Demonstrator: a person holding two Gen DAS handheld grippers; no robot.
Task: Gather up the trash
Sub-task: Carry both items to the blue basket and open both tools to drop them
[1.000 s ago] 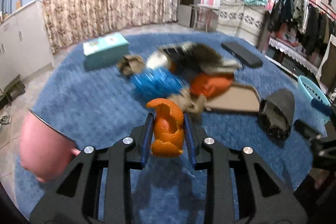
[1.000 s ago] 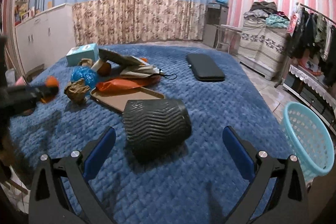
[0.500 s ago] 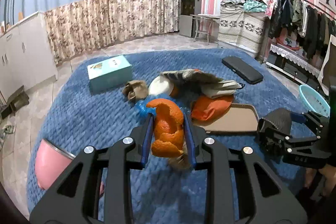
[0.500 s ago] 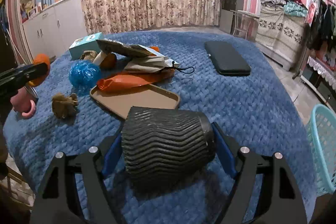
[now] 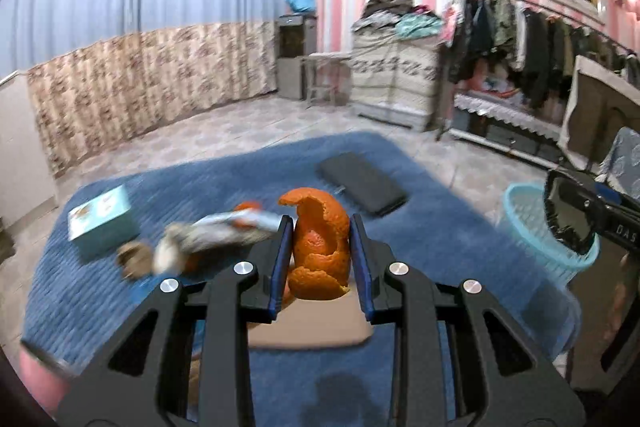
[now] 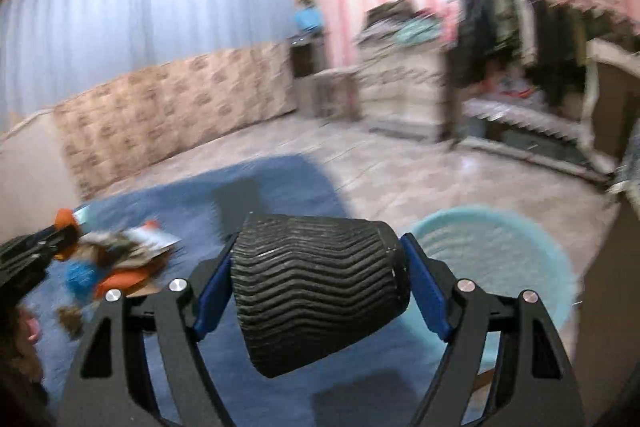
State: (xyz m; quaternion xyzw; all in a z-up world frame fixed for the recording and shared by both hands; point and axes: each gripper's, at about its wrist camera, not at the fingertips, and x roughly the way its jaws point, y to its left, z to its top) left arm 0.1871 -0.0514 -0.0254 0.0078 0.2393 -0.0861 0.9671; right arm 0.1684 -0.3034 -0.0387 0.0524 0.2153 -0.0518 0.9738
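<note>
My left gripper (image 5: 320, 247) is shut on an orange peel (image 5: 318, 251) and holds it up above the blue bedspread (image 5: 88, 291). My right gripper (image 6: 316, 283) is shut on a black ribbed bin (image 6: 320, 291), lifted off the bed and lying on its side; it also shows at the right edge of the left wrist view (image 5: 568, 215). A light blue basket (image 6: 500, 259) stands on the floor just right of the bed. A pile of wrappers and papers (image 5: 216, 239) lies on the bed beyond the left gripper.
A tan tray (image 5: 316, 327) lies under the left gripper. A teal box (image 5: 100, 223) and a black flat case (image 5: 360, 183) lie farther back on the bed. A pink cup (image 5: 40, 379) is at the lower left. A clothes rack (image 5: 540, 47) stands at the right.
My right gripper closed on the black bin and lifted it off the bed toward the blue basket. My left gripper rose and swung right with the orange peel.
</note>
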